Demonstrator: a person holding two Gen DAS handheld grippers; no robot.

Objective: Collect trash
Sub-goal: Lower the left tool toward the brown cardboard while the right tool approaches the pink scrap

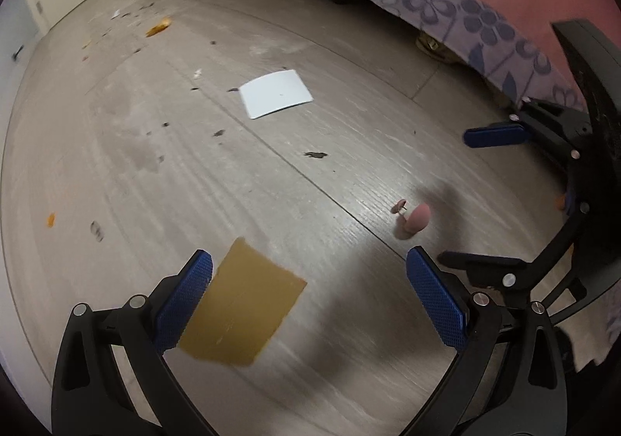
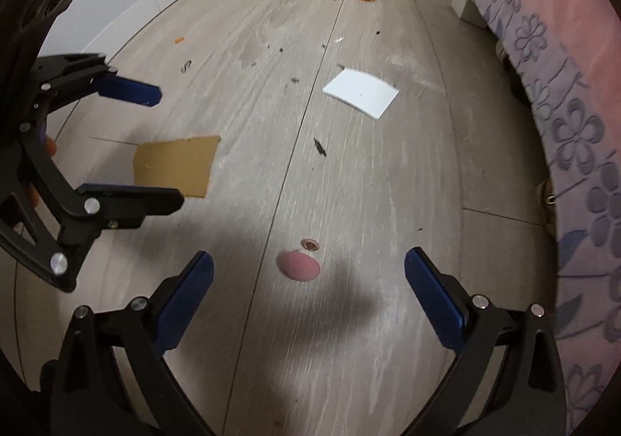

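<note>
My left gripper (image 1: 309, 300) hangs over the grey wood-grain floor (image 1: 310, 172) with its blue fingers (image 1: 186, 296) spread wide and nothing between them. Just under and ahead of it lies a brown piece of cardboard (image 1: 242, 308), flat on the floor, its near-left edge tucked behind the left finger in my view, so I can't tell whether they touch. Further out, near the middle, a white sheet of paper (image 1: 275, 94) lies flat among dark crumbs and specks, with an orange scrap (image 1: 158, 26) far off toward the wall. To the right, my right gripper (image 2: 309, 300) is equally released, fingers (image 2: 434, 304) apart and empty, hovering above a small pink rounded object (image 2: 299, 266) that sits on the floor between them, with a small pink round piece (image 2: 309, 244) just beyond it. Along the far right runs a bed with a pink and purple flowered cover (image 2: 562, 133) hanging down toward the floor.
</note>
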